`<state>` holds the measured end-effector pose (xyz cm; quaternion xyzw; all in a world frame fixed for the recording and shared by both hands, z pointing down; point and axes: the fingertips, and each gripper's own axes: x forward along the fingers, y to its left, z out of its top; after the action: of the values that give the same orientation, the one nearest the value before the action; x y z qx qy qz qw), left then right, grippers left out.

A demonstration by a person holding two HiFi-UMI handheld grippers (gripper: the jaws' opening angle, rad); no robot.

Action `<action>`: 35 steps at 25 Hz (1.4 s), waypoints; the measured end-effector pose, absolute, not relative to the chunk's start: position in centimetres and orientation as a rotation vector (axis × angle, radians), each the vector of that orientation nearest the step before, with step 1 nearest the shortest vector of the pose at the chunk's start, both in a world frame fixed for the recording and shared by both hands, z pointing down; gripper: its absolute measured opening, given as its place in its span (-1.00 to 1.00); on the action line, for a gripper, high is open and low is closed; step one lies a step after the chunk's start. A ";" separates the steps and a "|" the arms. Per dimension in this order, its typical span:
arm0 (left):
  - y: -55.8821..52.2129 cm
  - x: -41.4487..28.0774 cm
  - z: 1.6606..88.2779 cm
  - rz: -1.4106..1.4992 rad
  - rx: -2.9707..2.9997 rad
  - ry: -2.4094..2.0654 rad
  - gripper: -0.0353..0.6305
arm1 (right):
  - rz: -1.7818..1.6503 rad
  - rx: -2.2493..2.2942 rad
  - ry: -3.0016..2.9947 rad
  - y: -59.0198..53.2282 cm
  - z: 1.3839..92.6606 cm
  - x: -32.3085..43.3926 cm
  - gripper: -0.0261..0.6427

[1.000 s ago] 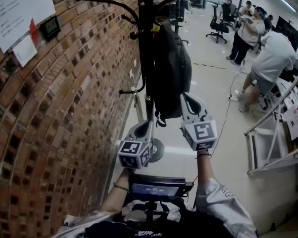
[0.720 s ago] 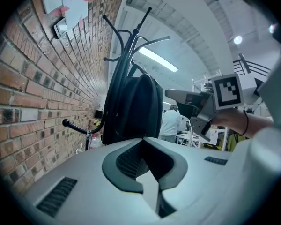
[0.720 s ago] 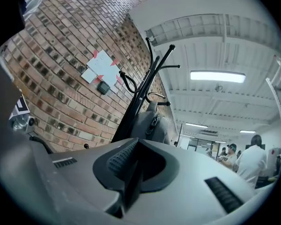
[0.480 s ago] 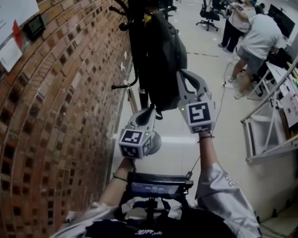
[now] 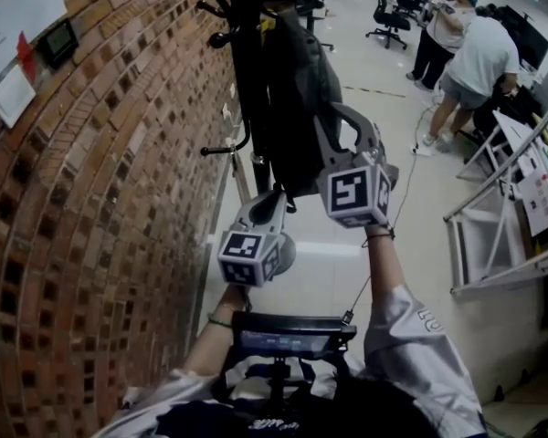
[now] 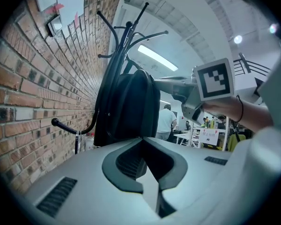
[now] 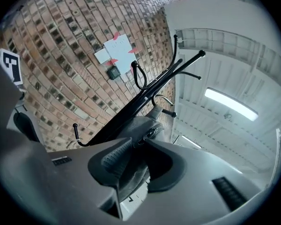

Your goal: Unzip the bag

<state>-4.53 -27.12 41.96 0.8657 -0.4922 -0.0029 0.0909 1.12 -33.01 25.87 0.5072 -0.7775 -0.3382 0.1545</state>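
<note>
The bag [image 5: 297,99] hangs dark and upright from a black coat rack [image 5: 245,80] beside the brick wall [image 5: 119,199]. The right gripper [image 7: 140,142] is raised against the bag's lower right side. Its fingers are opening, with the bag's fabric and a zipper piece between them but no longer pinched. The left gripper [image 6: 143,139] sits lower, just under the bag, its fingers closed together on nothing.

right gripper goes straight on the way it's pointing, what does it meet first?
The backpack hanging on the coat rack. The right gripper is right at it: jaws opening, bag fabric between them, and what looks like a zipper pull just past the tips.
</note>
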 end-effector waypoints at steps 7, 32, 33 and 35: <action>-27.6 -3.8 42.0 -0.007 2.562 -1.462 -0.87 | -1.127 1.327 -2.067 -33.5 25.8 0.7 -0.59; -28.1 -3.7 43.0 -0.051 2.513 -1.476 -0.87 | -1.302 1.274 -2.091 -32.2 24.7 1.4 -0.81; -28.1 -3.7 42.9 -0.045 2.510 -1.479 -0.87 | -1.320 1.271 -2.074 -32.3 24.7 1.4 -0.81; -28.1 -3.8 42.9 -0.043 2.504 -1.483 -0.87 | -1.355 1.265 -2.032 -32.5 24.7 1.5 -0.81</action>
<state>-3.75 -28.14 42.87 0.8547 -0.5060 -0.0147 0.1152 1.47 -32.49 24.65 0.4512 -0.7247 -0.4833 0.1940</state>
